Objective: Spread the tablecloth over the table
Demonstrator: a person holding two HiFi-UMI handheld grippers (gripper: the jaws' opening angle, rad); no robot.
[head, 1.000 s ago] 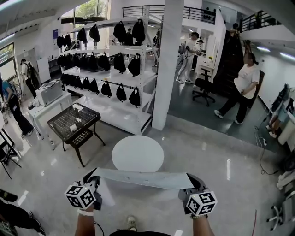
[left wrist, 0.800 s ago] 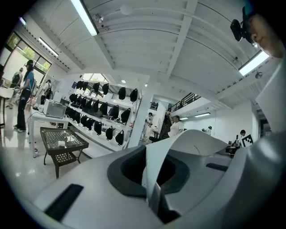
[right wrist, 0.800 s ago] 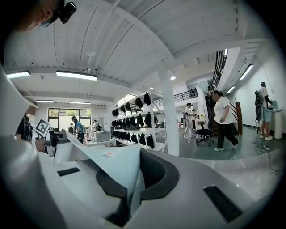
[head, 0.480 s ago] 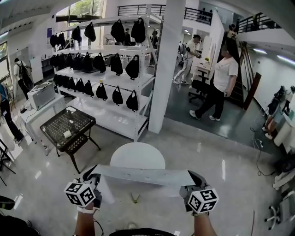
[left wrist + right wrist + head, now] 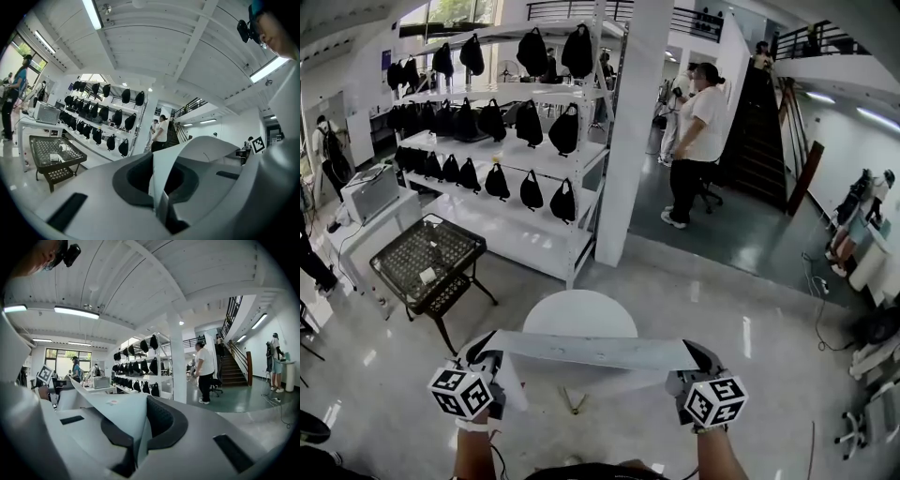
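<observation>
A pale grey tablecloth [image 5: 595, 352] hangs stretched between my two grippers, level, just in front of a small round white table [image 5: 579, 315]. My left gripper [image 5: 483, 361] is shut on the cloth's left corner, and a fold of tablecloth [image 5: 161, 173] stands pinched between its jaws. At the right corner my right gripper [image 5: 698, 366] is shut as well, with the tablecloth [image 5: 117, 418] clamped in it. The cloth hides the table's near edge and part of its foot.
A black mesh side table [image 5: 427, 258] stands left of the round table. Behind are white shelves with black bags [image 5: 502, 141] and a white pillar [image 5: 630, 131]. A person in a white shirt [image 5: 698, 141] stands beyond the pillar. Glossy floor [image 5: 769, 375] lies all around.
The view has moved forward, so the round table sits closer under the cloth. The person in the white shirt has walked left toward the pillar. Both grippers keep holding the cloth.
</observation>
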